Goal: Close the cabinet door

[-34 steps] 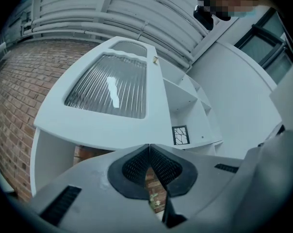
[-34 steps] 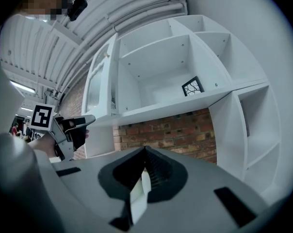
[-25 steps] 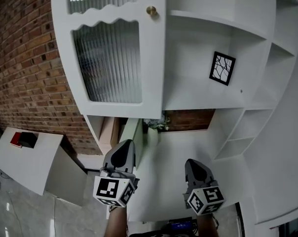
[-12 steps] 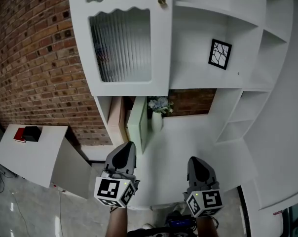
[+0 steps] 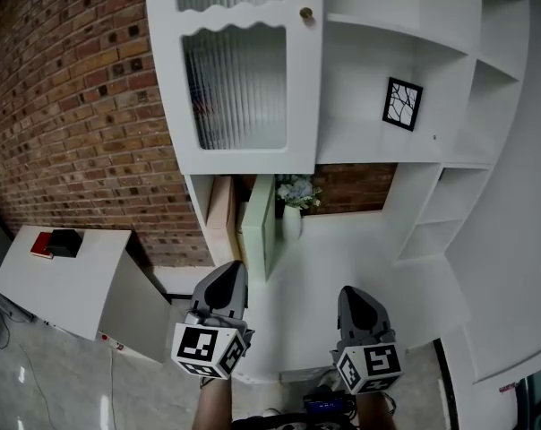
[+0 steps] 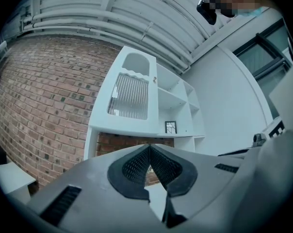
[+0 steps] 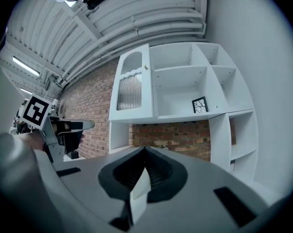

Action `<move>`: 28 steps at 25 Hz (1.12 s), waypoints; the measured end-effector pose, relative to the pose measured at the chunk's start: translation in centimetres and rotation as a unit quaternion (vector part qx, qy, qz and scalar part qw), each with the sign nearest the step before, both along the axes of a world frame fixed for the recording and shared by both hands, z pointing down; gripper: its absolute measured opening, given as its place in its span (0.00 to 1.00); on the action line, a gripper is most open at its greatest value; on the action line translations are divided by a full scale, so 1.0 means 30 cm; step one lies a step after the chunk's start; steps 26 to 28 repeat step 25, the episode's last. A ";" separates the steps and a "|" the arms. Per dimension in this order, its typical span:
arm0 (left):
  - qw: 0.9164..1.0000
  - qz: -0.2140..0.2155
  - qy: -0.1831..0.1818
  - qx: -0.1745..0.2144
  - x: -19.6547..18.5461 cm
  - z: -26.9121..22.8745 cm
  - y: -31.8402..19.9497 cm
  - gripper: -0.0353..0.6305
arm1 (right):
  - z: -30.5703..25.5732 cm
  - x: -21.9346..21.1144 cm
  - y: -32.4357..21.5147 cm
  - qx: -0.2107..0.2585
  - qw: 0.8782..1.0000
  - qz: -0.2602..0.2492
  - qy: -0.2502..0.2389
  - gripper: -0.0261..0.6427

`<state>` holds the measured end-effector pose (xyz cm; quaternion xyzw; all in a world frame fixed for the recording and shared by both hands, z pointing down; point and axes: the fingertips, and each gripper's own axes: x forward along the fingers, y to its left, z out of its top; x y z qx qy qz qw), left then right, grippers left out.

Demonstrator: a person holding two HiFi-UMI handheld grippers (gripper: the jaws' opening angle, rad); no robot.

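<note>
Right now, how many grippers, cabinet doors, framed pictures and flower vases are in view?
Grippers: 2 (left gripper, right gripper)
Cabinet doors: 2 (ribbed-glass door, open lower door)
Framed picture: 1
Flower vase: 1
Total: 6

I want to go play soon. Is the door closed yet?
Nothing looks done: the pale green door stands open, edge toward us. In hand: left tool and right tool, both shut, hang short of it. To do: reaching it and pushing it closed.

The head view is looking steeply down toward the white cabinet (image 5: 304,88). Both gripper views are looking upward at it from lower down, well apart, all three sharing the cabinet and its framed picture (image 5: 403,104).
</note>
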<state>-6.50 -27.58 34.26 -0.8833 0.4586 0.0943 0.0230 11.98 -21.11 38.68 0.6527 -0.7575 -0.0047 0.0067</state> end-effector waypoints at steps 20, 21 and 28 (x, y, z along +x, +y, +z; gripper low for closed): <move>1.000 -0.005 0.003 -0.004 0.018 0.011 -0.060 0.07 | 0.023 0.031 -0.065 -0.008 1.000 -0.011 0.000 0.04; 1.000 -0.005 0.003 -0.004 0.021 0.012 -0.064 0.07 | 0.023 0.034 -0.068 -0.009 1.000 -0.011 0.000 0.04; 1.000 -0.004 0.002 -0.006 0.032 0.016 -0.078 0.07 | 0.023 0.048 -0.082 -0.010 1.000 -0.009 0.000 0.04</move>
